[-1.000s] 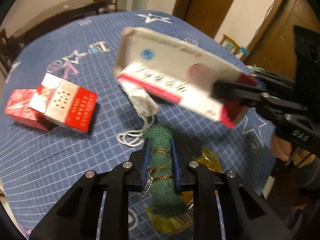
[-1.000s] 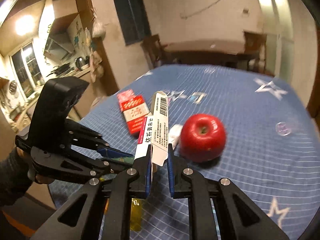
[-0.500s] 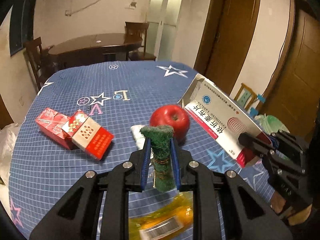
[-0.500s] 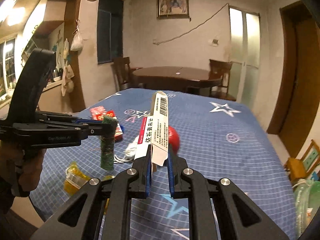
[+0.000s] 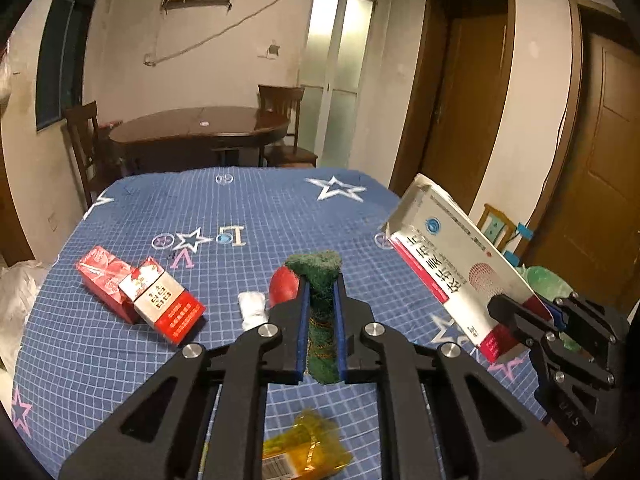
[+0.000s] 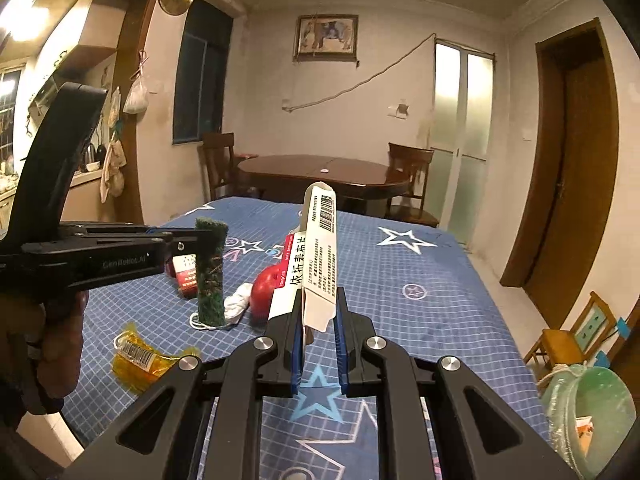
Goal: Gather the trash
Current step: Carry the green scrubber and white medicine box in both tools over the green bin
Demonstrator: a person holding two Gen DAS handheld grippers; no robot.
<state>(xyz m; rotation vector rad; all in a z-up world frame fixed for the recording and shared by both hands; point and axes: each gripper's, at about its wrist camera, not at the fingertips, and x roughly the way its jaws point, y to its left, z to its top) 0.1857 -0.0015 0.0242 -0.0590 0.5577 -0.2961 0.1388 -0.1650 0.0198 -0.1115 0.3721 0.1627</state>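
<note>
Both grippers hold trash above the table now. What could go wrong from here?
1. The right gripper pinches only the bottom end of the long medicine box; tilted, it may slip out.
2. The green scouring pad in the left gripper hangs just above the apple and could knock it rolling.

I am looking into a lived-in home: a dark wooden dining table [image 6: 324, 170] with chairs [image 6: 408, 178] is standing by frosted glass doors [image 6: 464, 136], a framed picture [image 6: 326, 36] is hanging above, and kitchen shelves [image 6: 86, 54] are showing left.
</note>
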